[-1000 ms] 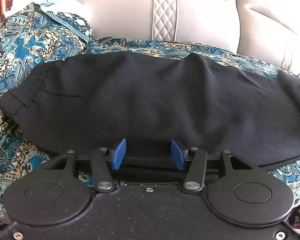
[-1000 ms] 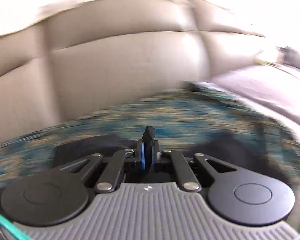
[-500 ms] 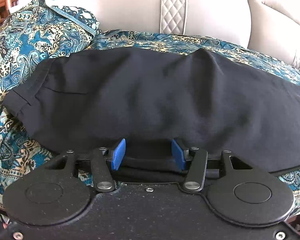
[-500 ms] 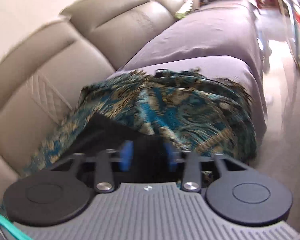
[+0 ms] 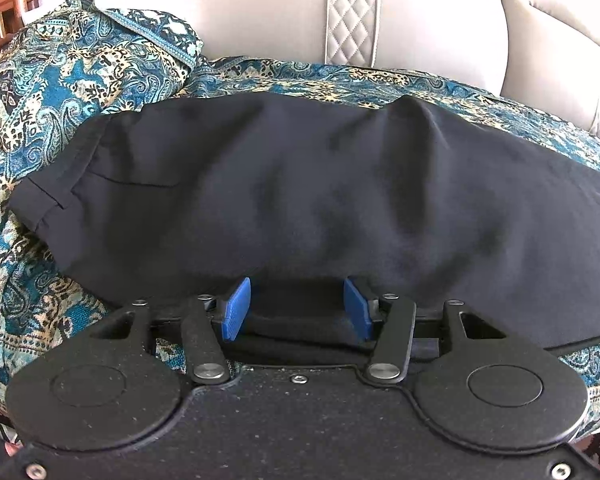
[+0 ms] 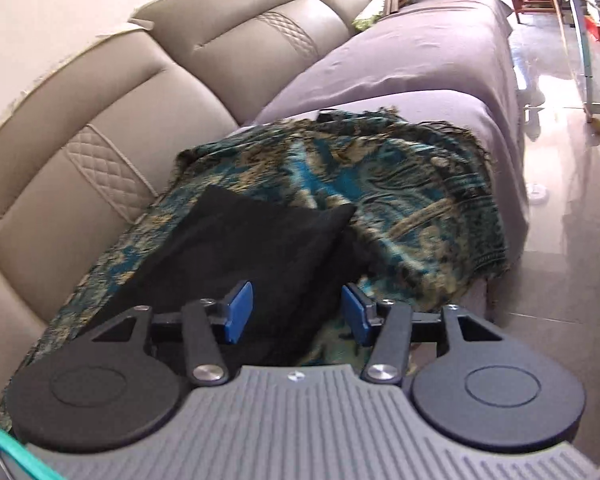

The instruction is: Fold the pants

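Your black pants (image 5: 300, 184) lie folded lengthwise across the teal paisley throw (image 5: 60, 80) on the beige sofa (image 5: 260, 8), your left gripper (image 5: 296, 308) jaws apart around their near edge, your right gripper (image 6: 296, 312) jaws apart over one end.

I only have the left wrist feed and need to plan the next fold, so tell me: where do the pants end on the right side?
Observer: In the right wrist view the black pants end in a corner lying on the patterned throw, short of its fringed edge.
Operator: Is the right gripper holding them?
Observer: No. The right gripper is open, its blue pads apart over the fabric's near edge.
Operator: What lies past the throw?
Observer: A bare purple seat cover, then shiny floor beside the sofa.
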The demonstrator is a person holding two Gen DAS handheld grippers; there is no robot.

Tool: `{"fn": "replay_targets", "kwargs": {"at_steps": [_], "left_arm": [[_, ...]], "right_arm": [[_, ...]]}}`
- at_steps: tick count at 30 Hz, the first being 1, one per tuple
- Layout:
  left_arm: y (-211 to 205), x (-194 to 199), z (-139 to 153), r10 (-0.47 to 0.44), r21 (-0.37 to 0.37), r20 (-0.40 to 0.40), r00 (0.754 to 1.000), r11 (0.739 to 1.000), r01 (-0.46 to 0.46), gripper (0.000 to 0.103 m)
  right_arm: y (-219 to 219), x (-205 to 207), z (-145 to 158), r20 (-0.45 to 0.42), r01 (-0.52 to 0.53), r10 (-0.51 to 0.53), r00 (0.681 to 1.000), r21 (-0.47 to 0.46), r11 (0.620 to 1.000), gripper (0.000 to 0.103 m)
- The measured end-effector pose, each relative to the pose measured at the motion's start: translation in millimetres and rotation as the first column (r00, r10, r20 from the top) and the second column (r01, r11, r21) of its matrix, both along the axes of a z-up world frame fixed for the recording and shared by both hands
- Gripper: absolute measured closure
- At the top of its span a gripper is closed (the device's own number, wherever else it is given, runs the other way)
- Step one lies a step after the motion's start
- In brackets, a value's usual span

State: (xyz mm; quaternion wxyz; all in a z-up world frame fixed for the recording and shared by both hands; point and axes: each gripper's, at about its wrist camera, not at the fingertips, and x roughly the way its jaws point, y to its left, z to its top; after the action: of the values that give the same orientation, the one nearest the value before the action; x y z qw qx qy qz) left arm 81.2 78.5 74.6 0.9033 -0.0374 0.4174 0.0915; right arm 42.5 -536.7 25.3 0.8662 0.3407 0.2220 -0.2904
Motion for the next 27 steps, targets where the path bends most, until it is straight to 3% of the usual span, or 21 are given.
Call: {"fn": "replay_targets", "kwargs": {"at_steps": [4, 7, 8, 10, 11, 15, 16, 18, 19, 20, 23, 27], "left_arm": [[0.2, -0.5, -0.1, -0.001, 0.001, 0.0, 1.0, 1.0, 0.001, 0.052], [0.2, -0.3, -0.2, 0.0, 0.0, 0.0, 1.0, 1.0, 0.0, 0.052], [0.1, -0.3, -0.2, 0.0, 0.0, 0.001, 1.0, 1.0, 0.0, 0.052], [-0.1, -0.1, 0.0, 0.0, 0.001, 0.002, 1.0, 1.0, 0.0, 0.052], [-0.1, 0.0, -0.1, 0.0, 0.001, 0.001, 1.0, 1.0, 0.0, 0.052], [-0.7, 0.1, -0.9, 0.002, 0.001, -0.001, 1.0, 1.0, -0.002, 0.051], [-0.9, 0.2, -1.0, 0.002, 0.003, -0.001, 1.0, 1.0, -0.002, 0.05], [-1.0, 0.6, -1.1, 0.007, 0.005, -0.003, 1.0, 1.0, -0.007, 0.048], [-1.0, 0.9, -0.9, 0.011, 0.005, -0.006, 1.0, 1.0, -0.011, 0.047], [-1.0, 1.3, -1.0, 0.013, 0.005, -0.008, 1.0, 1.0, -0.013, 0.047], [0.0, 2.3, -1.0, 0.015, 0.004, -0.012, 1.0, 1.0, -0.015, 0.044], [1.6, 2.9, -1.4, 0.015, -0.013, -0.012, 1.0, 1.0, -0.015, 0.039]], "right_arm": [[6.4, 4.6, -6.1, -0.011, -0.024, 0.024, 1.0, 0.029, 0.999, 0.037], [-4.6, 8.5, -10.8, 0.001, 0.059, -0.059, 0.998, 0.053, 0.997, 0.039], [-9.3, 10.2, -11.3, 0.012, 0.076, -0.076, 0.997, 0.059, 0.995, 0.043], [-16.1, 15.6, -11.3, 0.034, 0.078, -0.081, 0.996, 0.073, 0.994, 0.07], [-17.0, 18.2, -10.5, 0.036, 0.072, -0.074, 0.997, 0.071, 0.995, 0.075], [-8.8, 29.0, -6.0, 0.015, 0.038, -0.038, 0.999, -0.006, 0.999, 0.076], [-10.3, 34.7, -7.0, 0.001, 0.035, -0.035, 0.999, -0.009, 0.999, 0.059], [-18.5, 49.3, -10.3, -0.035, 0.025, -0.025, 0.999, -0.005, 1.0, 0.061], [-20.0, 53.4, -7.9, -0.043, 0.035, -0.035, 0.998, -0.016, 0.999, 0.083], [-20.9, 58.8, -4.1, -0.062, 0.04, -0.041, 0.997, -0.023, 0.999, 0.089], [-7.5, 70.3, 14.1, -0.06, 0.0, -0.005, 0.998, -0.067, 0.998, 0.093], [61.5, 103.1, 60.3, -0.05, -0.186, 0.179, 0.983, -0.255, 0.949, 0.093]]}}
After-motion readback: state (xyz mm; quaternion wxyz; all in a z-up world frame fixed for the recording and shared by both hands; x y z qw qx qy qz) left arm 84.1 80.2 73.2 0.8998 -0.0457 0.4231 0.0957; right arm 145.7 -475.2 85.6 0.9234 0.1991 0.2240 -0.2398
